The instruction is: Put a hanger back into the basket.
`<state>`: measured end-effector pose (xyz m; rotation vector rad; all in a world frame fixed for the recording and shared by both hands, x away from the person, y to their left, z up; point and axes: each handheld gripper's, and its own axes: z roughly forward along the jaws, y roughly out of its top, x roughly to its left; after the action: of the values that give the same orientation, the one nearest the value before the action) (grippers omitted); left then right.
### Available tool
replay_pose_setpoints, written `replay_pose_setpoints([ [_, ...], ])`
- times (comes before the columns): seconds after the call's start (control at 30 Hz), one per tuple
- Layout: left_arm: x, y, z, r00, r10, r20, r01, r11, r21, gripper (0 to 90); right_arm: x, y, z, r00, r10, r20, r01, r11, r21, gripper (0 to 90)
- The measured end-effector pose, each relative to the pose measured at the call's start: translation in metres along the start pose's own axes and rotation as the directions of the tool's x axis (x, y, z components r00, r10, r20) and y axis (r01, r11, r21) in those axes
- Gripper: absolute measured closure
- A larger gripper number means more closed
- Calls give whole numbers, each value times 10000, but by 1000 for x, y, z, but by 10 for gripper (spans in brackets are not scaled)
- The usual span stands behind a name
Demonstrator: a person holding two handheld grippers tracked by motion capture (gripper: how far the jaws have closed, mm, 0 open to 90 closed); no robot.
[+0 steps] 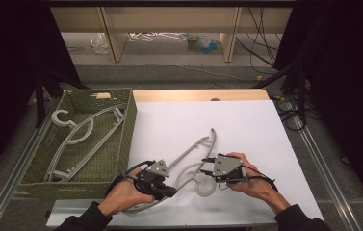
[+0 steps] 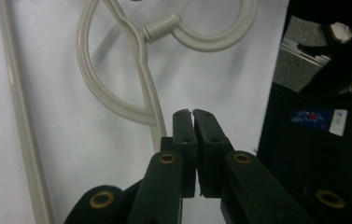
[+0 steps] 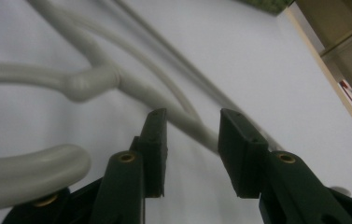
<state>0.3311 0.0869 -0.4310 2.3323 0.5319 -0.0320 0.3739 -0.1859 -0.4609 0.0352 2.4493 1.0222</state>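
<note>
Under left tongs (image 1: 168, 190), hanger (image 1: 194, 153) arm hidden.

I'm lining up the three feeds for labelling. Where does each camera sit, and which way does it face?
High view: above the person's side, looking forward and down at the table, basket, both forearms and claws.
Left gripper view: on the left claw, looking along its shut jaws at the hanger.
Right gripper view: on the right claw, jaws parted around the hanger's arm.
All three share the grey hanger on the white tabletop.
</note>
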Motion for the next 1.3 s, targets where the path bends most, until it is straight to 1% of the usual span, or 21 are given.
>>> replay_pose_setpoints([
  [0.03, 7, 0, 0, 9985, 453, -311, -450, 9989, 115, 836, -2, 0, 1, 9998, 164, 83, -165, 9998, 81, 577],
  [0.07, 6, -3, 2, 9979, -126, -632, 134, 9998, 123, 822, -3, -2, 1, 9997, 242, 65, -243, 9996, 133, 567],
  [0.1, 12, -3, 4, 9940, 646, -878, -620, 9976, 319, 807, -3, -4, 1, 9996, 279, 48, -280, 9991, 317, 559],
  [0.13, 16, -4, 8, 9905, 1146, -766, -1105, 9923, 556, 765, -3, -6, 1, 9991, 420, -11, -420, 9984, 372, 556],
  [0.17, 8, -7, 12, 9963, 132, -847, -73, 9975, 705, 712, -3, -7, 2, 9980, 621, -68, -619, 9977, 275, 547],
  [0.27, 5, -7, 28, 9975, 47, -701, 43, 9917, 1286, 554, -1, -5, 7, 9962, 810, -325, -806, 9966, 145, 535],
  [0.3, 3, -7, 33, 9978, -33, -666, 123, 9907, 1353, 528, 1, -4, 8, 9964, 764, -378, -761, 9971, 81, 539],
  [0.33, 2, -8, 36, 9979, 93, -641, 8, 9878, 1556, 521, 3, -2, 8, 9968, 690, -415, -688, 9976, 83, 538],
  [0.37, 0, -9, 40, 9990, 50, -436, 21, 9870, 1610, 519, 3, -1, 8, 9967, 666, -472, -662, 9978, 103, 540],
  [0.53, -4, -9, 39, 9985, 32, -540, 58, 9861, 1662, 516, 1, -4, 7, 9967, 725, -352, -718, 9972, 215, 537],
  [0.57, -5, -9, 39, 9983, -110, -572, 199, 9872, 1583, 520, 1, -4, 7, 9965, 759, -351, -753, 9970, 187, 535],
  [0.6, -4, -9, 38, 9979, -84, -647, 189, 9864, 1634, 516, 1, -4, 6, 9957, 825, -423, -817, 9965, 199, 531],
  [0.63, -2, -10, 38, 9988, 51, -482, 30, 9858, 1680, 511, 0, -4, 5, 9954, 873, -398, -868, 9961, 144, 529],
  [0.8, -5, -12, 42, 9988, 100, -477, -14, 9842, 1768, 508, -2, -4, 1, 9935, 1088, -321, -1087, 9941, 28, 506],
  [0.87, -9, -12, 45, 9958, 320, -858, -153, 9818, 1893, 528, -2, -4, -1, 9940, 1078, -204, -1079, 9941, -57, 493],
  [0.93, -10, -13, 47, 9954, 324, -898, -146, 9811, 1930, 539, -2, -4, -3, 9931, 1163, -140, -1164, 9932, -69, 488],
  [1.0, -8, -12, 47, 9948, 369, -952, -179, 9810, 1934, 586, -3, -4, -4, 9929, 1180, -147, -1182, 9930, -82, 485],
  [1.1, -7, -11, 47, 9912, 607, -1180, -353, 9778, 2065, 712, -3, -4, -4, 9925, 1216, -93, -1217, 9924, -195, 479],
  [1.17, -7, -10, 47, 9904, 626, -1230, -348, 9756, 2168, 734, -3, -4, -4, 9923, 1234, -116, -1236, 9921, -193, 478],
  [1.23, -8, -8, 46, 9857, 1034, -1332, -681, 9668, 2461, 750, -4, -4, -4, 9916, 1285, -127, -1287, 9915, -167, 477],
  [1.3, -9, -8, 47, 9856, 1024, -1345, -661, 9658, 2509, 786, -4, -5, -5, 9916, 1289, -91, -1291, 9914, -194, 476],
])
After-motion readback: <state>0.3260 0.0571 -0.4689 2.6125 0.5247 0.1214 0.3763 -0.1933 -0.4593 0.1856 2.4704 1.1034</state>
